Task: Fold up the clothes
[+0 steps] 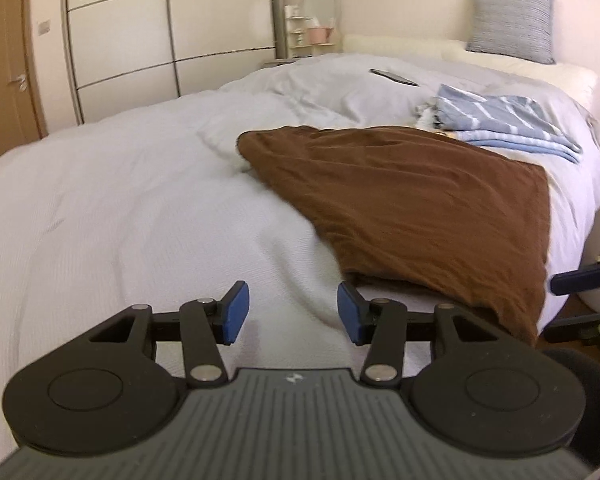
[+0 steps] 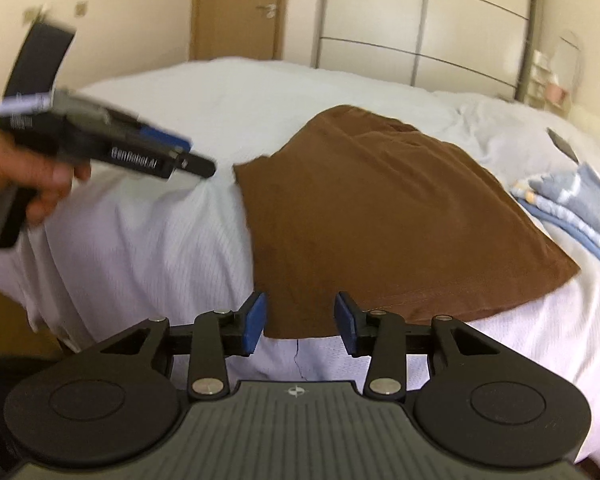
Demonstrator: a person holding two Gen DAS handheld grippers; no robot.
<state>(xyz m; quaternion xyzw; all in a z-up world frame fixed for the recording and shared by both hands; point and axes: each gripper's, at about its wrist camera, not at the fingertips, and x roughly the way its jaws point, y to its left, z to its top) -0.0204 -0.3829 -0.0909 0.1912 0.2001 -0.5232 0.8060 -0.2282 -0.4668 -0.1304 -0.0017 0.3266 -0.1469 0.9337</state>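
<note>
A brown garment (image 1: 412,200) (image 2: 384,208) lies spread flat on the white bed, its near edge hanging over the bed's side. My left gripper (image 1: 292,312) is open over bare sheet, left of the garment's near corner, nothing between its blue pads. In the right wrist view the left gripper (image 2: 188,156), blurred and held by a hand (image 2: 28,184), hovers above the sheet left of the garment. My right gripper (image 2: 300,322) is open just before the garment's lower hem, empty. A part of the right gripper (image 1: 584,276) shows at the left wrist view's right edge.
Folded blue striped clothes (image 1: 496,120) (image 2: 572,204) lie beyond the brown garment. A dark phone-like object (image 1: 392,76) rests on the rumpled duvet (image 1: 320,84). A grey pillow (image 1: 512,20) leans on the wall. A wardrobe (image 1: 140,32) and door (image 2: 240,8) stand behind the bed.
</note>
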